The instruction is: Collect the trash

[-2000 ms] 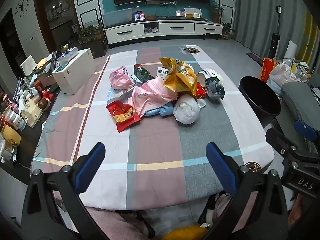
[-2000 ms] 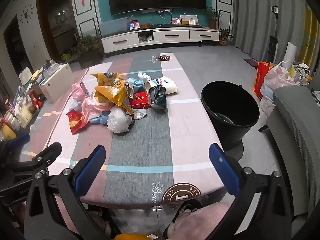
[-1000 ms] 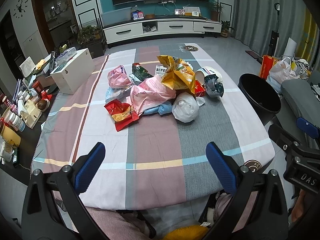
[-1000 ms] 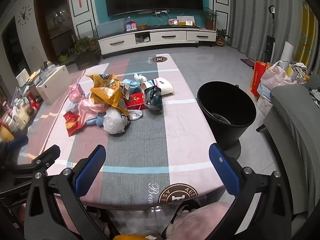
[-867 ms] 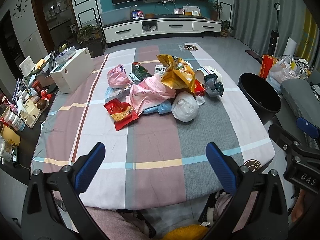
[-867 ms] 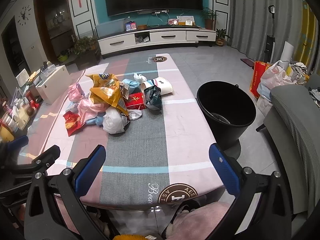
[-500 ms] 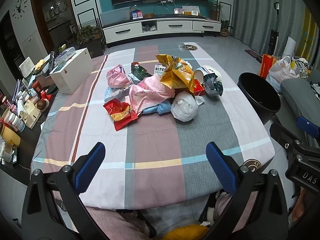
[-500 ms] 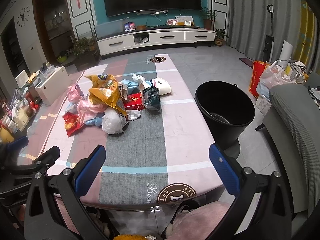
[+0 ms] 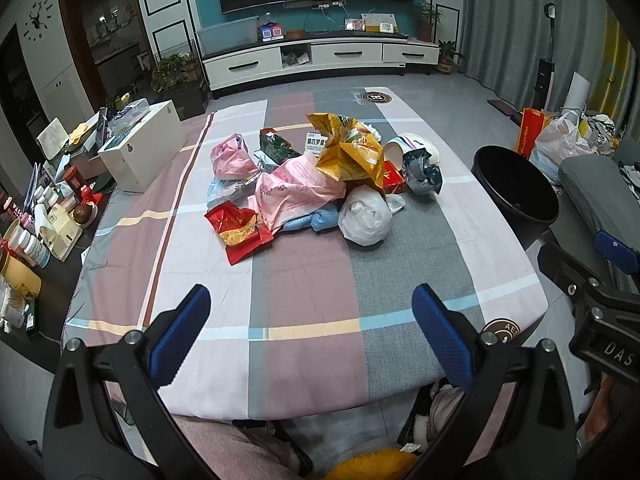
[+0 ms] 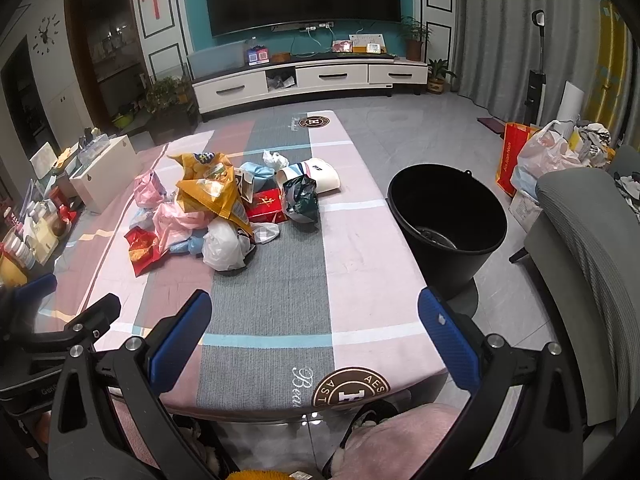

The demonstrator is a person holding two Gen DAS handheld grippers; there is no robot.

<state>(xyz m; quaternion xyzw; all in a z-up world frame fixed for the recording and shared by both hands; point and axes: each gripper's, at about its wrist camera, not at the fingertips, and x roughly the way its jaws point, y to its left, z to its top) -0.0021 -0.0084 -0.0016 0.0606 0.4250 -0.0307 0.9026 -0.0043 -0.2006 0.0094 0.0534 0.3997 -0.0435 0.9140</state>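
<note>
Trash is lying heaped at the centre of the left wrist view: a crinkled pile of plastic bags and wrappers [image 9: 316, 184] on a table draped in a striped pink, grey and white woven cloth [image 9: 304, 292]. A glossy red foil snack wrapper [image 9: 238, 231] is sitting at the pile's lower left, a knotted white plastic bag [image 9: 365, 217] at its lower right, a creased gold foil bag [image 9: 348, 156] on top. The left gripper [image 9: 310, 334] is hovering low in the frame over the cloth's near edge, level and pointing at the pile, its ribbed blue finger pads [image 9: 178, 336] standing wide apart and holding nothing. A round black plastic bucket [image 9: 516, 196] is standing at the right, beside the table.

From the right wrist view, the right gripper [image 10: 314, 338] is likewise hanging at the bottom of the frame over the near table edge, its blue pads [image 10: 448, 344] spread wide and empty. The pile is sitting left of centre, well apart from the pads; the bucket is filling the right of centre, on the tiled floor just beside the table. The left gripper's black frame is poking in at the lower left.
</note>
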